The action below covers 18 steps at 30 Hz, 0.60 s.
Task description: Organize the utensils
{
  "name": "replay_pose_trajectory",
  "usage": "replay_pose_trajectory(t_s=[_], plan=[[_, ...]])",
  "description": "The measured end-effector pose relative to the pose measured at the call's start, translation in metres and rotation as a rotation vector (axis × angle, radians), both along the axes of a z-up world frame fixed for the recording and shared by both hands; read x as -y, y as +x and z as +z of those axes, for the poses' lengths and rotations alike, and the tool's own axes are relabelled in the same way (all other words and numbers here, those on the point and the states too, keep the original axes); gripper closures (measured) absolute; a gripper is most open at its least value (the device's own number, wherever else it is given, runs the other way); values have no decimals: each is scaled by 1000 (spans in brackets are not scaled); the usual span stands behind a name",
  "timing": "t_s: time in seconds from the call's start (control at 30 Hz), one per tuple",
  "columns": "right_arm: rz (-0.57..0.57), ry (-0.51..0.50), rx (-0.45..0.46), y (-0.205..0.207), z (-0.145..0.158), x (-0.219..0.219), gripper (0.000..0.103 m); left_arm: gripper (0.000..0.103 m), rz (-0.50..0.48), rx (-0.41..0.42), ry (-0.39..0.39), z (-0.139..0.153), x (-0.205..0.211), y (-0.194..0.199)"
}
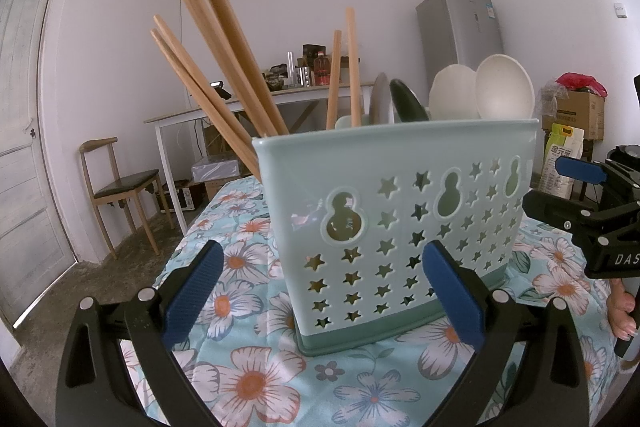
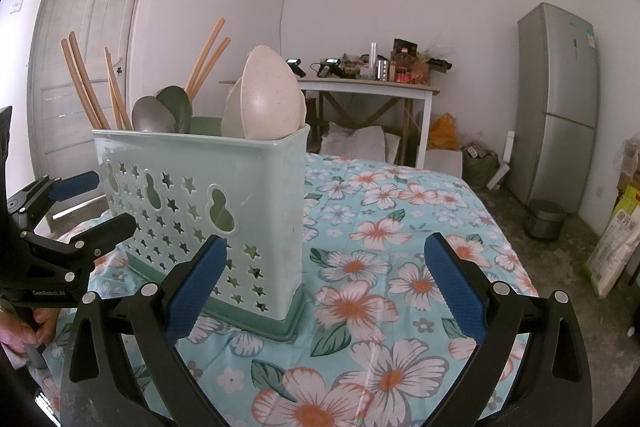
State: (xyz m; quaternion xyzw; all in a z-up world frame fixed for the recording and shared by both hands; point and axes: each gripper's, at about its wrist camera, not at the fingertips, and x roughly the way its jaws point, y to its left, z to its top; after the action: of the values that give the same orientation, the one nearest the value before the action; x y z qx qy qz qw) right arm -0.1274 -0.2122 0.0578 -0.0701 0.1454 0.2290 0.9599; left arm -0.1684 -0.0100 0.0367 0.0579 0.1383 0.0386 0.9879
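Your pale green plastic utensil caddy with star-shaped holes (image 1: 400, 219) stands upright on the flowered blue tablecloth (image 2: 400, 227), already holding the wooden chopsticks (image 1: 216, 39) at one end, the grey and dark green spoons (image 2: 160, 113) in the middle and the cream speckled spoons (image 2: 270, 99) at the other. Both your left gripper (image 1: 322, 293) and right gripper (image 2: 326, 281) are spread wide and hold nothing, and no loose utensil shows on the cloth. So the sorting looks finished: draw both grippers straight back without brushing the caddy, which the leaning chopsticks probably make top-heavy.
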Motion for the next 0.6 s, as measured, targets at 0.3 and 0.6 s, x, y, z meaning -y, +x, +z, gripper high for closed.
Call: replay_pose_trajectory(t_s=[0.3,0.6], plan=[[0,0,0,0,0,0,8,5,0,0,-1,0,0,0],[0,0,0,0,0,0,8,5,0,-1,-1,0,0,0]])
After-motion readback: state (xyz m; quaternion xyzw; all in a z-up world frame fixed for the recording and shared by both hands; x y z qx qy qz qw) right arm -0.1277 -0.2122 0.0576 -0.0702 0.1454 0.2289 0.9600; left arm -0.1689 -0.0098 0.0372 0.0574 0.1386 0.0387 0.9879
